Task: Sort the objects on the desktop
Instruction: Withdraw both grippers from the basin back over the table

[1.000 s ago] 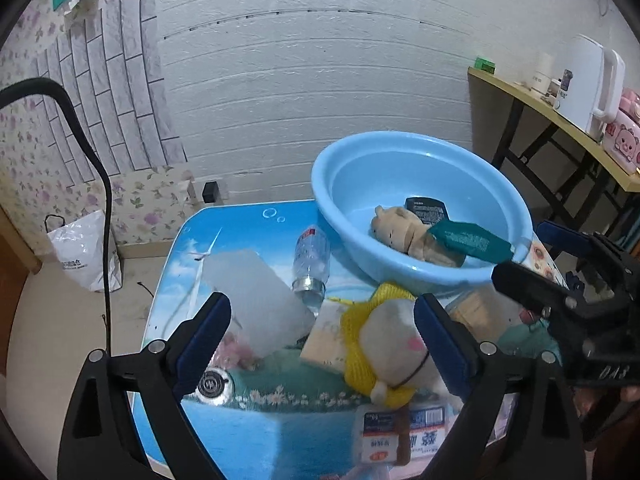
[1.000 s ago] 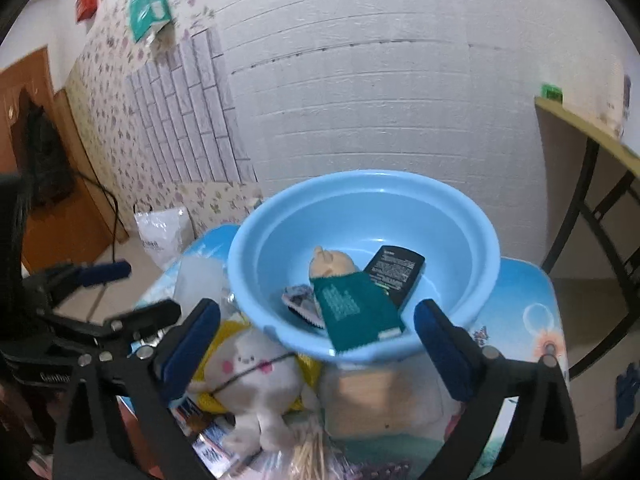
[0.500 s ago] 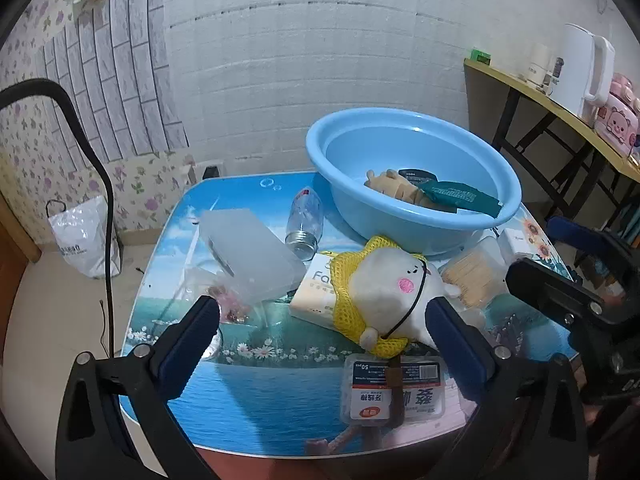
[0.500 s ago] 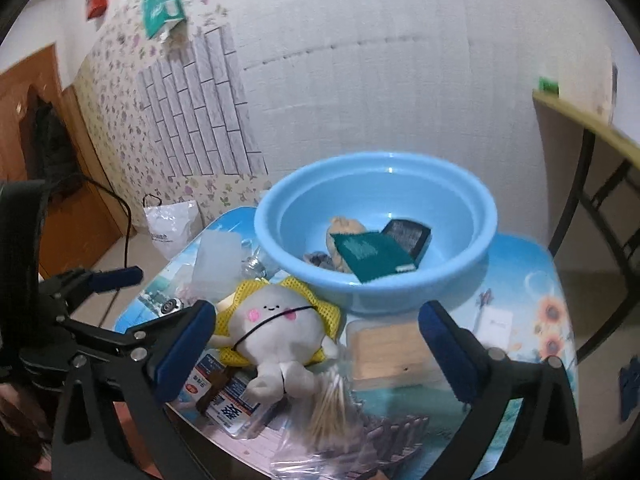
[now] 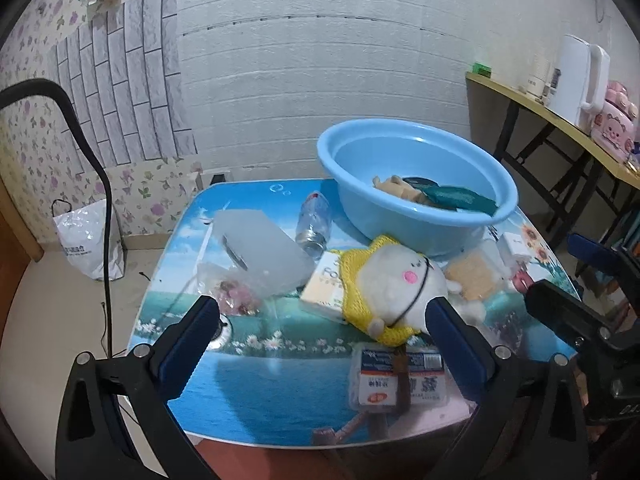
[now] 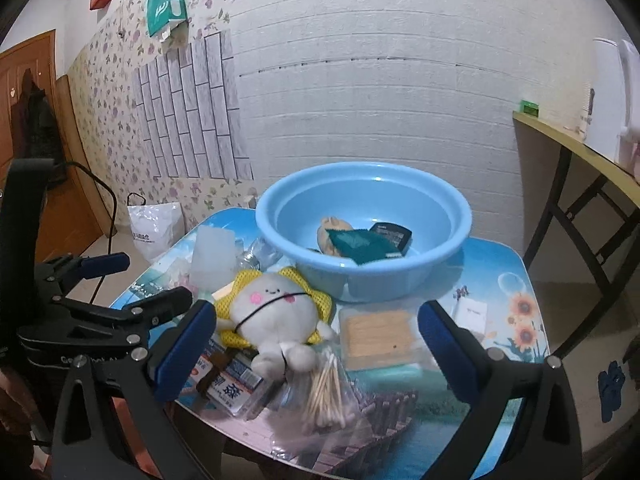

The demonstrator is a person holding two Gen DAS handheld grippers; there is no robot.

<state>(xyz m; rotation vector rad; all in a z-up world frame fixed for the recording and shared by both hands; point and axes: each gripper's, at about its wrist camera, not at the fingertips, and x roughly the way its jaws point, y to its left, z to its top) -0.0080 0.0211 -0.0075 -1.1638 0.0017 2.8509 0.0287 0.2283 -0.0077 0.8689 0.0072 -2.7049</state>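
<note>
I've pulled both grippers back from the basin; left gripper and right gripper gape wide, empty. Plush next, I reckon.

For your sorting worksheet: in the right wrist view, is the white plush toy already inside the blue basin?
No, the white plush toy lies on the table in front of the blue basin.

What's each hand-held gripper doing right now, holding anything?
Left hand-held gripper: open, jaws just widened, holding nothing.
Right hand-held gripper: open, holding nothing.
</note>
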